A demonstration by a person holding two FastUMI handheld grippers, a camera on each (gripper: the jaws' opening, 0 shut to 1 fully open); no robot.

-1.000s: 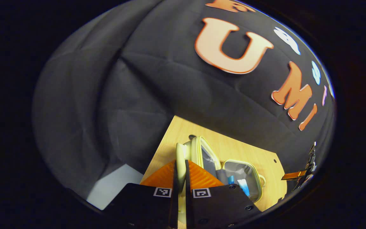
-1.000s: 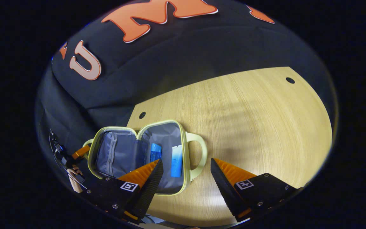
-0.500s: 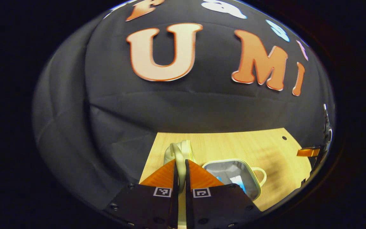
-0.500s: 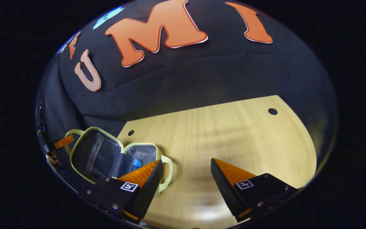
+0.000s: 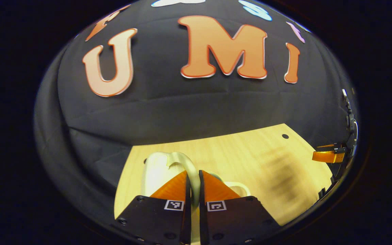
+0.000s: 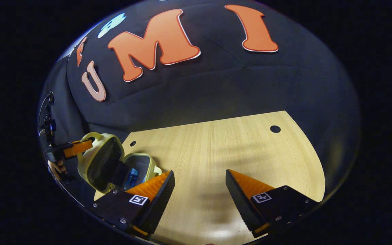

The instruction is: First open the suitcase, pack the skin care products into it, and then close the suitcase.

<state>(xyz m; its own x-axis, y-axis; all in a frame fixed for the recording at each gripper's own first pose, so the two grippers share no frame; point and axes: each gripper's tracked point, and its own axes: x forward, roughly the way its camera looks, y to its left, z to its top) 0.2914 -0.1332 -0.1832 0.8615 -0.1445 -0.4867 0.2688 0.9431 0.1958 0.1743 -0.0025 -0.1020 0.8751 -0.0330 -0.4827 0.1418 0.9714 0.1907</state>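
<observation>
The suitcase [image 6: 114, 163] sits at 8 o'clock in the right gripper view, its lid [image 5: 157, 172] raised steeper than a second ago — a blue product [image 6: 132, 176] shows inside. The left gripper [image 5: 193, 185] is clamped on the lid's handle [image 5: 187, 166]. The right gripper [image 6: 199, 185] hovers over the table [image 6: 233, 146] — fingers apart.

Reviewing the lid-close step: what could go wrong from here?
1. The left gripper pinches only the thin lid handle; it could slip out mid-swing.
2. The suitcase is half shut with a blue bottle upright inside; the lid may jam on it.
3. The right gripper is open and off the case, so the base may slide.
</observation>
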